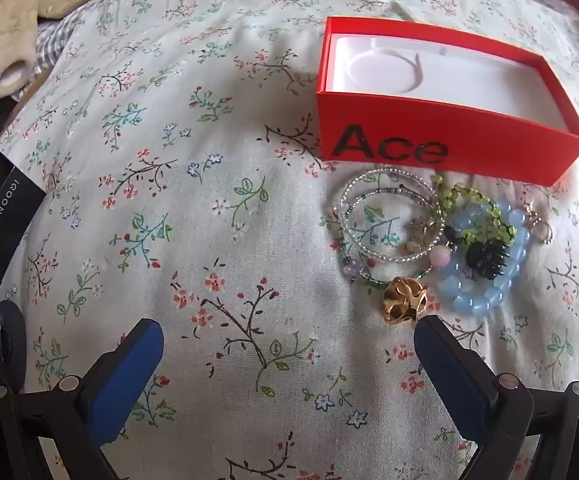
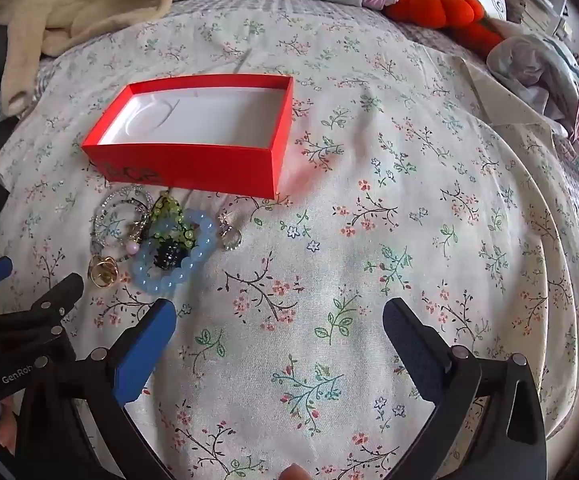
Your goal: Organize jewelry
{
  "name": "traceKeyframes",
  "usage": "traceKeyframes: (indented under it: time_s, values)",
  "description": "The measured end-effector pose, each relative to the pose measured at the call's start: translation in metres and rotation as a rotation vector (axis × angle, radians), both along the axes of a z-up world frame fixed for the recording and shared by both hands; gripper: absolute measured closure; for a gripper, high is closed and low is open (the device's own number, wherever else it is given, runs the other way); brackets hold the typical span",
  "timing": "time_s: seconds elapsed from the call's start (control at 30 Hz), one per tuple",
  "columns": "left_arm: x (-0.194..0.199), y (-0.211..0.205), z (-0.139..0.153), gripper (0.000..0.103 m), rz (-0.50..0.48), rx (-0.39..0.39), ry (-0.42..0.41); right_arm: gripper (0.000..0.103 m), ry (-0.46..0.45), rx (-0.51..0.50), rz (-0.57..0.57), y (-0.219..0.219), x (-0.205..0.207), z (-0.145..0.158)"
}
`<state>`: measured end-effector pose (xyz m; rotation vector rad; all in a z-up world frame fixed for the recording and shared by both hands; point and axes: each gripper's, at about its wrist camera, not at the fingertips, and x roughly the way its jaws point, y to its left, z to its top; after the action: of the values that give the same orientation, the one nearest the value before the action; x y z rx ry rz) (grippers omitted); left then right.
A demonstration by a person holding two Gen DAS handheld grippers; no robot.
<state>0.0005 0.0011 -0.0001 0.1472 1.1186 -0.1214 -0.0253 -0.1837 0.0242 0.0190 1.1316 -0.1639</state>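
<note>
While my left hand-held gripper (image 1: 289, 336) hangs spread wide and holding nothing over the floral bed (image 1: 169, 200), the jewelry (image 1: 429, 244) lies ahead and to its right, just in front of the red box (image 1: 449, 148). The gold piece (image 1: 405, 300) sits nearest, just beside the tip of my right-hand finger (image 1: 445, 356), with the blue bracelet (image 1: 477, 280) beyond it and the clear bead loops (image 1: 385, 216) closer to the box. The box is open, its white tray bare, its long side running across my view.

Seen from my right hand-held gripper (image 2: 279, 316), also spread wide and carrying nothing, the same jewelry (image 2: 161, 236) lies ahead and well to the left, outside the gap between the fingers. The box (image 2: 193, 160) stands behind it, long axis left to right. A small ring (image 2: 231, 236) lies at the heap's right edge, the piece closest to this side. I judge my left nearer the heap, needing only a short shift rightward.
</note>
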Motion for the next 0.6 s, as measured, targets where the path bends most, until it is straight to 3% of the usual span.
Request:
traceKeyframes:
  time_s: [0.37, 0.43, 0.6]
  values:
    - [-0.001, 0.001, 0.006, 0.0, 0.03, -0.044, 0.001, 0.0, -0.002, -0.004, -0.002, -0.007, 0.0, 0.005]
    - [-0.007, -0.001, 0.01, 0.0, -0.011, -0.024, -0.006, 0.0, -0.005, -0.012, -0.011, 0.001, 0.0, 0.005]
    - [-0.006, 0.005, 0.011, 0.0, -0.003, -0.031, -0.006, 0.0, -0.013, -0.016, -0.01, 0.002, 0.001, 0.008]
